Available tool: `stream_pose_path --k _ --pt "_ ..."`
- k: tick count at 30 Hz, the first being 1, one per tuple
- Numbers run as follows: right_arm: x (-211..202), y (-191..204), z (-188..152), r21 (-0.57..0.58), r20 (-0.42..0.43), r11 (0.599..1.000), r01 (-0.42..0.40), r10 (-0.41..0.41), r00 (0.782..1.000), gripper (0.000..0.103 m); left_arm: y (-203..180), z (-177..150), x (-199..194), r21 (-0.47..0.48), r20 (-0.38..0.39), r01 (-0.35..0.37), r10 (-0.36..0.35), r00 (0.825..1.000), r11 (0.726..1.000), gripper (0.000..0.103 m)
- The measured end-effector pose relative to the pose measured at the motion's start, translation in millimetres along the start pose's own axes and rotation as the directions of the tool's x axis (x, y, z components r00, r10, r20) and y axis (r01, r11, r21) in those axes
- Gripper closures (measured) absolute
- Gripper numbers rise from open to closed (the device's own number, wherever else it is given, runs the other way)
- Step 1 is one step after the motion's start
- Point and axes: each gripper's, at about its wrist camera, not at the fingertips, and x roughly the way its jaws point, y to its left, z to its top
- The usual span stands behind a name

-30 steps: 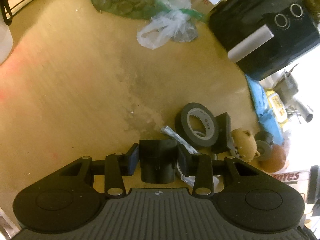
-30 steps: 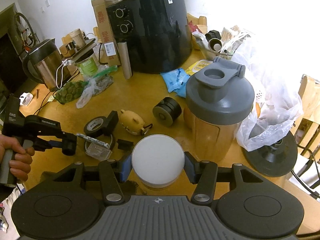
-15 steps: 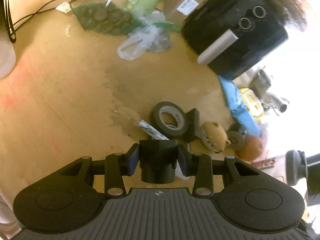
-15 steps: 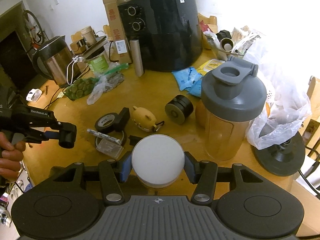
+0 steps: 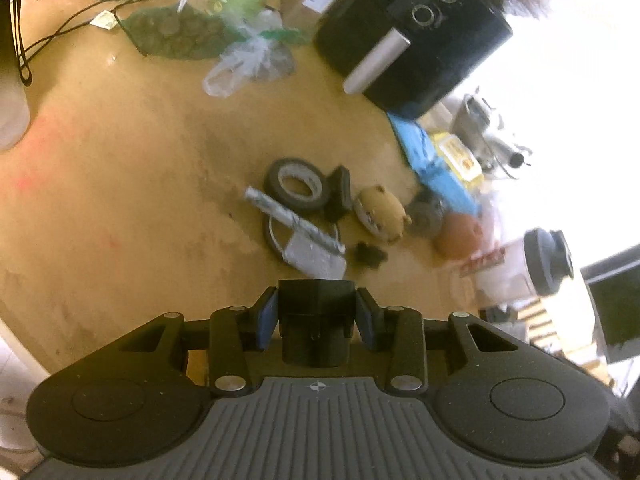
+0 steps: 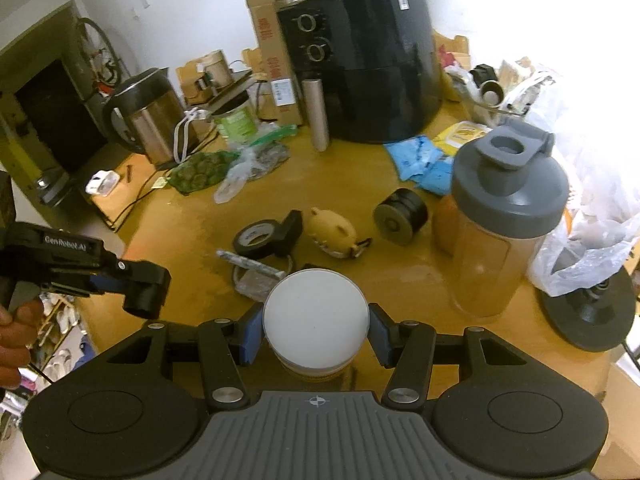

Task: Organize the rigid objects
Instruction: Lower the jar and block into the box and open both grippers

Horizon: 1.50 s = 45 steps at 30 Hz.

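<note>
My left gripper is shut on a black blocky plastic piece, held above the wooden table. The right wrist view shows that same left gripper at the left, in a person's hand, off the table's edge. My right gripper is shut on a white-lidded jar. Beyond both lie a black tape roll, a foil-wrapped stick on a clear box, a small black piece, a tan pig figure and a black grooved wheel.
A shaker bottle with a grey lid stands at the right beside a white plastic bag. A black air fryer, a kettle, a green net bag and blue packets crowd the back.
My left gripper has risen and drawn back from the tape roll and the things around it, still holding the black piece. The right gripper has shifted a little and keeps hold of the jar.
</note>
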Motion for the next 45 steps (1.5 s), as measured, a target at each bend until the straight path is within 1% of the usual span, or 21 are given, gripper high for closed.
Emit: stream_pose_path --k 3,9,12,14,19,22,24,25,26,27,28,29,30,32,33,35,37,39,42,45 --pt "1 4 -3 -0.007 -0.015 0.999 -0.032 0.032 0.999 0.046 1 -10 0 0.009 -0.027 -0.006 0.006 1.000 1.000 0.063" --pt "12 14 -13 -0.056 -0.073 0.995 -0.079 0.075 0.995 0.046 2 -28 12 0.032 -0.095 -0.072 0.075 0.993 0.997 0.063" --pt "21 21 -20 -0.101 -0.107 0.991 -0.085 0.075 0.991 0.046 3 -35 21 0.042 -0.115 -0.100 0.105 0.988 0.994 0.063" --pt "30 25 -24 -0.131 -0.131 0.988 -0.078 0.061 0.989 0.046 2 -38 28 0.056 -0.119 -0.126 0.132 0.984 0.990 0.063" --pt "52 34 -31 -0.205 -0.182 0.979 -0.019 -0.019 0.983 0.046 -5 -43 42 0.121 -0.103 -0.212 0.225 0.969 0.970 0.063" --pt "61 35 -32 -0.222 -0.194 0.975 0.001 -0.045 0.980 0.046 -10 -44 47 0.160 -0.081 -0.253 0.268 0.960 0.954 0.063" --pt "62 37 -32 -0.234 -0.181 0.972 0.017 -0.061 0.982 0.046 -12 -45 46 0.175 -0.070 -0.270 0.285 0.956 0.947 0.063" --pt "59 38 -30 -0.242 -0.164 0.970 0.023 -0.064 0.984 0.043 -13 -46 45 0.180 -0.064 -0.279 0.294 0.954 0.943 0.063" --pt "57 39 -29 -0.245 -0.153 0.969 0.020 -0.059 0.986 0.036 -15 -47 44 0.185 -0.060 -0.285 0.300 0.952 0.941 0.063" --pt "53 39 -27 -0.244 -0.141 0.970 0.016 -0.052 0.989 0.031 -17 -48 42 0.189 -0.058 -0.288 0.304 0.951 0.939 0.063" --pt "49 39 -25 -0.243 -0.130 0.970 0.013 -0.046 0.990 0.021 -19 -49 40 0.186 -0.052 -0.290 0.304 0.951 0.939 0.062" --pt "44 39 -23 -0.242 -0.120 0.970 0.005 -0.035 0.992 0.014 -19 -51 36 0.179 -0.042 -0.288 0.300 0.953 0.941 0.062" --pt "38 38 -23 -0.241 -0.115 0.971 -0.008 -0.020 0.993 0.012 -21 -53 32 0.172 -0.028 -0.282 0.291 0.956 0.944 0.062" --pt "30 36 -23 -0.243 -0.109 0.970 -0.020 -0.007 0.994 0.002 -26 -56 22 0.169 -0.002 -0.276 0.281 0.960 0.946 0.061" --pt "27 36 -22 -0.245 -0.104 0.969 -0.019 -0.007 0.995 0.001 -29 -58 16 0.167 0.015 -0.281 0.282 0.959 0.945 0.061" --pt "20 32 -22 -0.242 -0.100 0.970 -0.012 -0.013 0.995 0.000 -36 -61 5 0.160 0.050 -0.292 0.288 0.956 0.943 0.049" --pt "14 28 -21 -0.234 -0.095 0.972 0.000 -0.023 0.995 0.000 -44 -62 -5 0.163 0.091 -0.307 0.295 0.951 0.938 0.049" --pt "9 24 -20 -0.232 -0.092 0.973 0.014 -0.037 0.995 0.000 -51 -62 -15 0.153 0.115 -0.337 0.322 0.940 0.929 0.049" --pt "1 15 -17 -0.213 -0.074 0.977 0.020 -0.037 0.997 0.000 -58 -63 -31 0.119 0.158 -0.349 0.330 0.931 0.929 0.049" --pt "-7 6 -16 -0.186 -0.063 0.982 0.017 -0.029 0.998 0.000 -64 -64 -42 0.092 0.184 -0.366 0.345 0.920 0.926 0.049"
